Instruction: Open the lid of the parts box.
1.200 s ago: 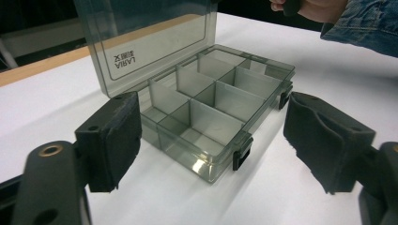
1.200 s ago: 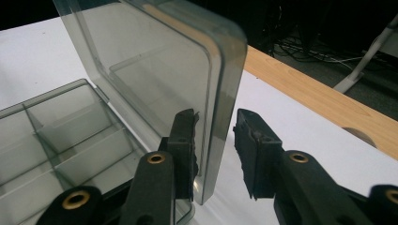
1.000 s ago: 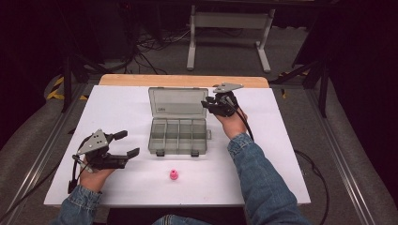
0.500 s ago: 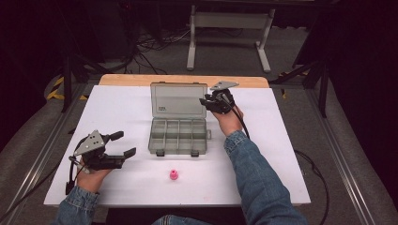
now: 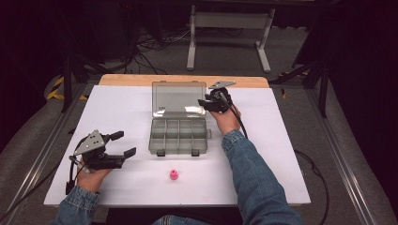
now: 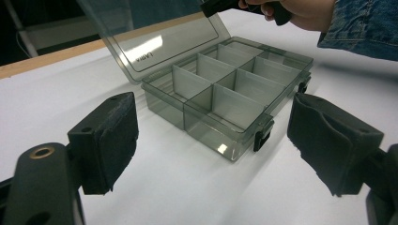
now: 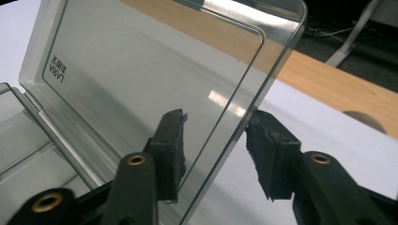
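White worktop (image 5: 281, 154) on a wooden bench, dark lab floor and cables behind. Smoke-tinted clear organizer box (image 5: 178, 136) sits mid-worktop, lid (image 5: 179, 97) swung up and tilted back toward the far edge, hinge along the far long side, two latches on the near side facing the person. Long axis runs left-right across the worktop; compartments look bare. Right hand-held gripper (image 7: 213, 150) straddles the lid's free side edge, jaws have just been opening, a pad either side of the panel with visible gaps, so it's released, not clamped. Left hand-held gripper (image 5: 123, 144) hovers near the front-left of the worktop, jaws wide apart, nothing between them, aimed at the box. Small pink piece (image 5: 174, 175) lies near the front edge, apart from the box. Handling guess: light, thin rigid plastic, slick and glossy, lid flexes and hinge could crack if forced; grab the lid by its edge, or the base by its walls.
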A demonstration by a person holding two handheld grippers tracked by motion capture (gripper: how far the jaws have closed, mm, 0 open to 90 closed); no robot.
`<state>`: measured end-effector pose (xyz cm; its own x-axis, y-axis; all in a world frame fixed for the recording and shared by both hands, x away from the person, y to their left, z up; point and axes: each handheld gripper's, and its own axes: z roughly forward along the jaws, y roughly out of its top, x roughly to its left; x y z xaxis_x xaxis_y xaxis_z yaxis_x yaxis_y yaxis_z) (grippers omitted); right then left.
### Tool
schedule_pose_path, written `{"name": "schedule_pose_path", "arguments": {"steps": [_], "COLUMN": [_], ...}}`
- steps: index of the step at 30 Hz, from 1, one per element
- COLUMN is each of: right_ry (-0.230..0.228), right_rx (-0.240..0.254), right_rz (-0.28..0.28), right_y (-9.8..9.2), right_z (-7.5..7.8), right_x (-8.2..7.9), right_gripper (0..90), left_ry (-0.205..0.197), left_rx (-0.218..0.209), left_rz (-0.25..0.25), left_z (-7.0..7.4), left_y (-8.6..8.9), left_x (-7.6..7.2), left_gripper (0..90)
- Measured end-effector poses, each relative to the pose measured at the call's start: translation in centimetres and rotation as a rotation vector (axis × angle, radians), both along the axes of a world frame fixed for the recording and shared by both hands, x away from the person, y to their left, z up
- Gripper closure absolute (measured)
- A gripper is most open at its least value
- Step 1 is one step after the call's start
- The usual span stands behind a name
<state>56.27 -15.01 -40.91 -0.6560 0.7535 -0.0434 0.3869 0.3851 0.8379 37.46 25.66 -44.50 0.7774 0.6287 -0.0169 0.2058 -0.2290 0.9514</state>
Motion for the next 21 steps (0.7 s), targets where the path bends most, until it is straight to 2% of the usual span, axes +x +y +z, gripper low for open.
{"name": "schedule_pose_path", "arguments": {"steps": [21], "right_ry": [0.107], "right_rx": [0.006], "right_rz": [-0.001], "right_y": [0.0], "right_z": [-2.0], "right_x": [0.8], "right_gripper": [48.0], "left_ry": [0.000], "left_rx": [0.006], "left_rz": [0.000], "left_z": [-0.1], "left_y": [0.0], "left_x": [0.1], "left_gripper": [17.4]}}
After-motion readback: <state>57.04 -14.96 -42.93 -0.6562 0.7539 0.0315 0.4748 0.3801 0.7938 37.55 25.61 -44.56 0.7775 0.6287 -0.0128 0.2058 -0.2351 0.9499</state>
